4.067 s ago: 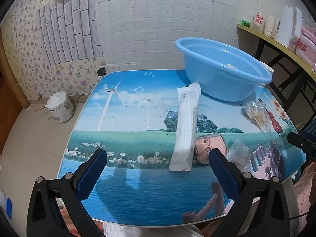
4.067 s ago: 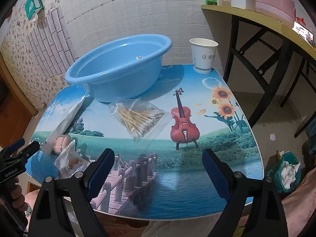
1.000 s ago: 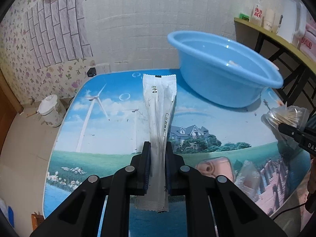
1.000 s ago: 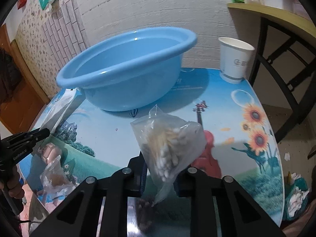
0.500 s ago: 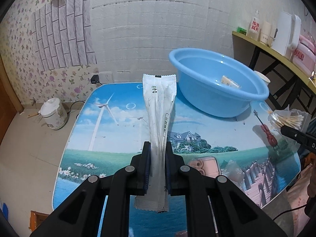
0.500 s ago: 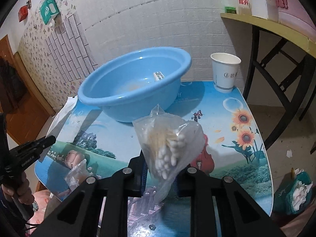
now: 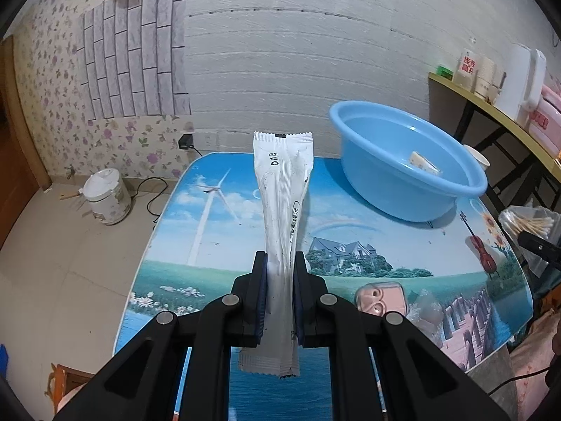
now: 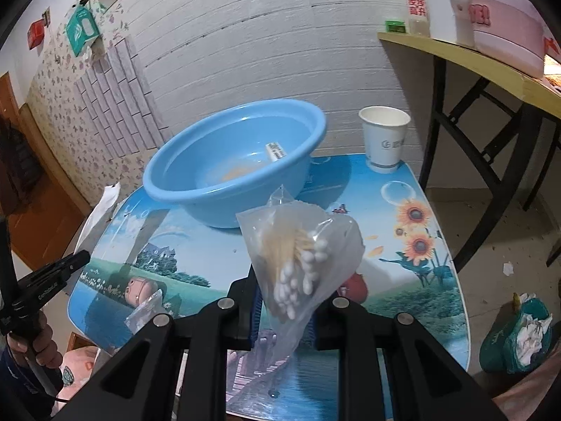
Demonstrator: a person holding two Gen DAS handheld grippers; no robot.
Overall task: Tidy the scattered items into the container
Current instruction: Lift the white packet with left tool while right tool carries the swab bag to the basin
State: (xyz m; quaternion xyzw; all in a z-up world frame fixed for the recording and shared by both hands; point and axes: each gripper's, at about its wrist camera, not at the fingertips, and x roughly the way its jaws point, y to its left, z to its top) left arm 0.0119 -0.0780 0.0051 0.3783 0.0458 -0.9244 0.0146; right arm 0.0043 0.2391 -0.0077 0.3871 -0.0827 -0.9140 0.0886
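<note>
my left tongs (image 7: 280,273) are clamped tight on a long white packet (image 7: 283,196), held up over the table (image 7: 224,217). my right tongs (image 8: 284,301) are pinched on a clear bag of swabs (image 8: 298,252), also in the air. the basin (image 8: 196,189) sits at the far side of the table, one small packet already inside it.

the bag is slack and gripped low, so i think it could slide out if i swing fast. the tall packet may flop and catch the basin rim.

the packet's print is too small to read. the cup (image 8: 384,140) has a logo i can't make out; the bottle (image 8: 417,7) label has red chinese characters.
</note>
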